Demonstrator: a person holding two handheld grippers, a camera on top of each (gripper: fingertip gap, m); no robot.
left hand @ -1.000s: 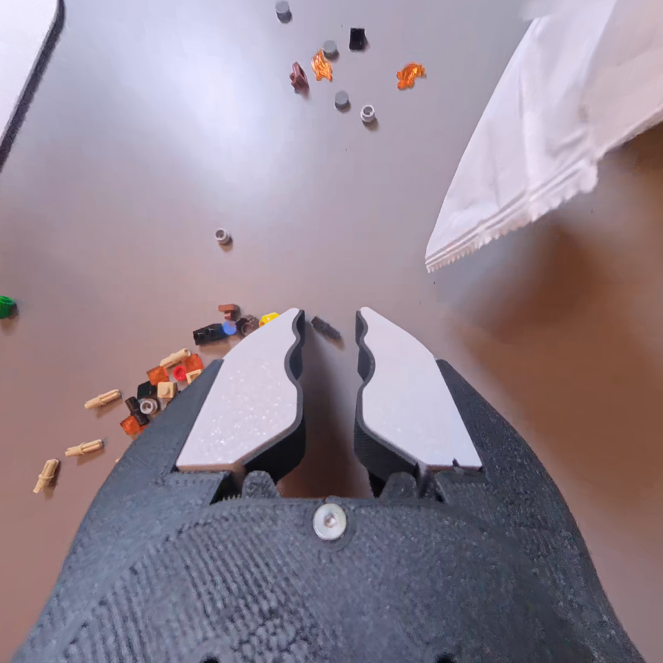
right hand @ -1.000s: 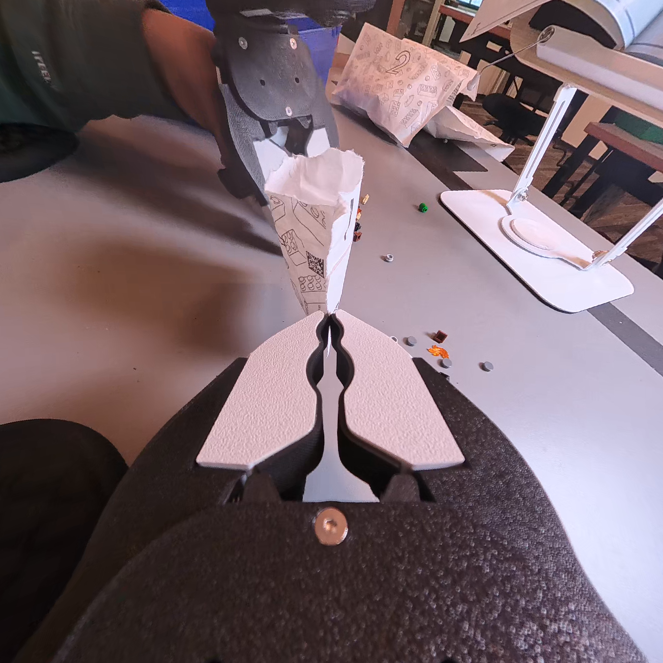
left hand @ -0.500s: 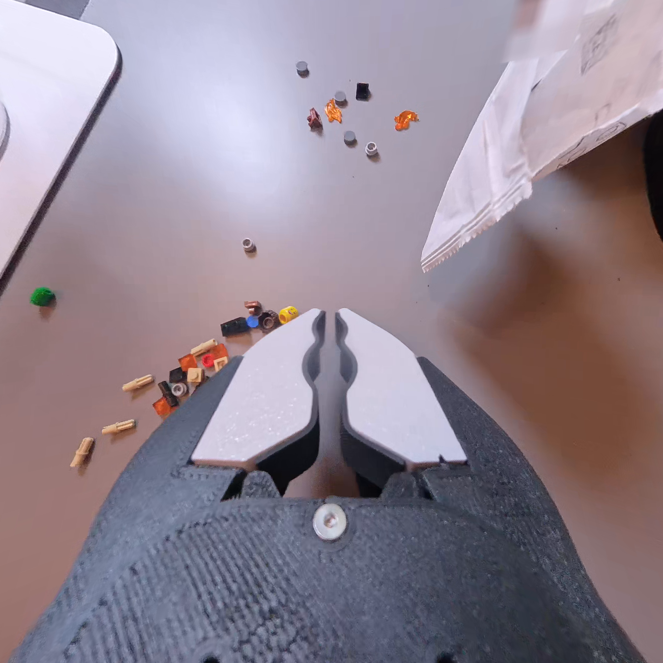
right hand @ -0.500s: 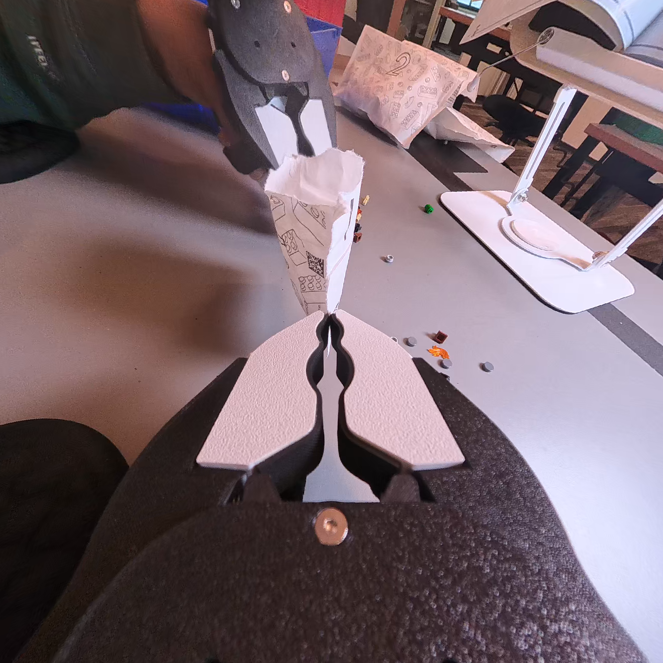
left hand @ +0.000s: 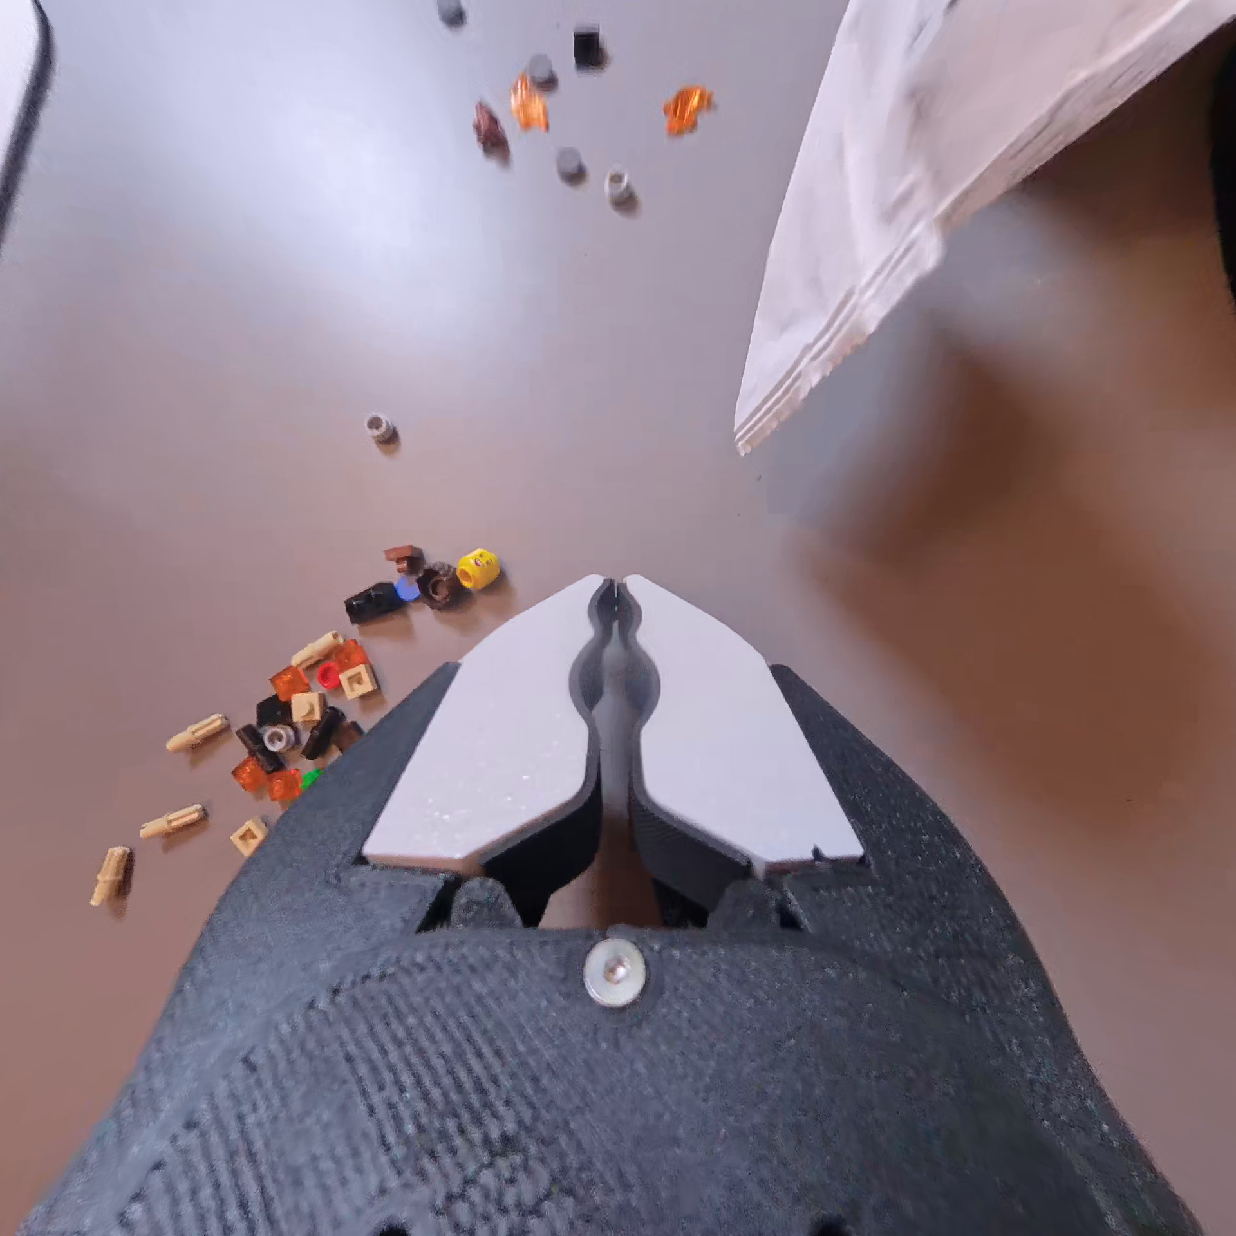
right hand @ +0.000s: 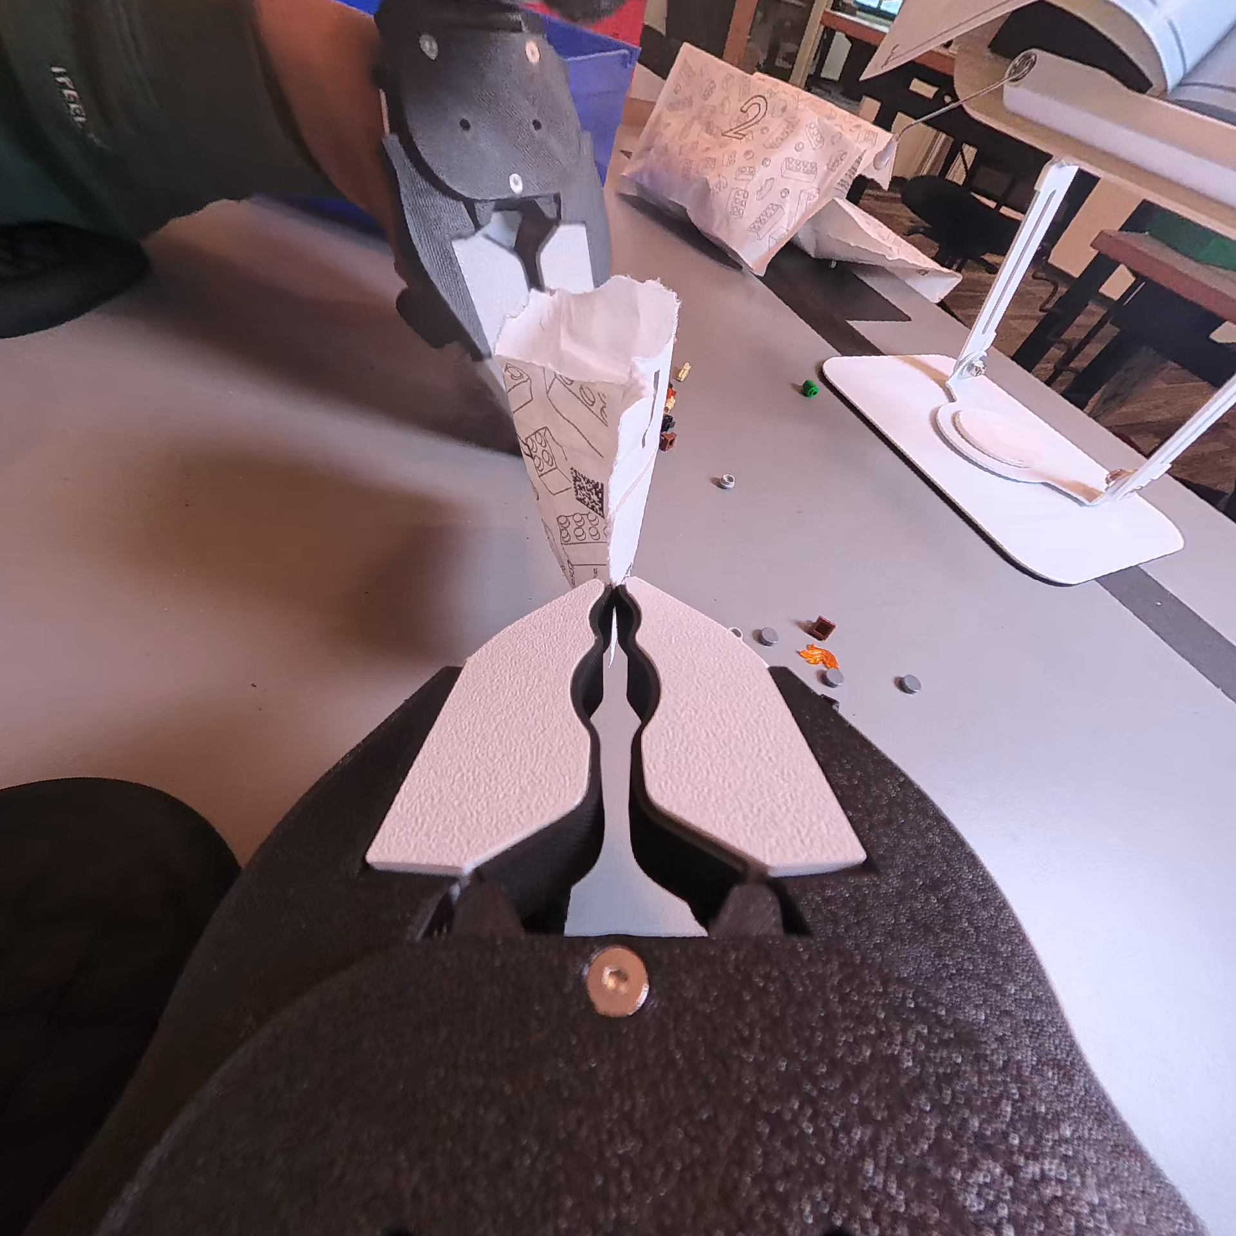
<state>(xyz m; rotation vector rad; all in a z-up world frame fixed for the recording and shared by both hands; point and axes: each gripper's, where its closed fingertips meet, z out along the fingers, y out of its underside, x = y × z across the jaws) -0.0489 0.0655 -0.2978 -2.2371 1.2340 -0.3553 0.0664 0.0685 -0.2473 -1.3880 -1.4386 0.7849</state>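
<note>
Right wrist view shows the right gripper (right hand: 614,590) clenched on the bottom corner of a torn white paper bag (right hand: 588,428) printed with toy-brick outlines; both pads press the paper, a thin edge of it running down the slot between them. The bag stands up from the tips toward twelve o'clock, its ripped mouth open at the top. Just behind that mouth, at eleven o'clock, hangs the left gripper (right hand: 535,267), held by a person's hand, with a green sleeve (right hand: 134,114) beyond. At four o'clock of the right tips lie grey round studs (right hand: 769,635), a brown piece (right hand: 824,627) and a clear orange flame piece (right hand: 819,655) on the grey table (right hand: 936,802). Toward two o'clock stands a white stand base (right hand: 1043,522); at one o'clock, farther off, lies a second printed paper bag (right hand: 756,167), and a small green piece (right hand: 810,387) sits near the base.

Left wrist view shows the left gripper (left hand: 614,582) with its fingertips closed together, bare, over the table. At ten o'clock, just beside the tips, sits a yellow minifigure head (left hand: 479,568), with a brown round piece (left hand: 438,587), a blue stud (left hand: 406,588) and a black piece (left hand: 371,600) next to it. At eight o'clock lies a cluster of tan pins (left hand: 197,732), orange clear tiles (left hand: 289,681) and tan tiles (left hand: 358,681). At two o'clock the white bag's sealed edge (left hand: 802,374) hangs above the table.
</note>
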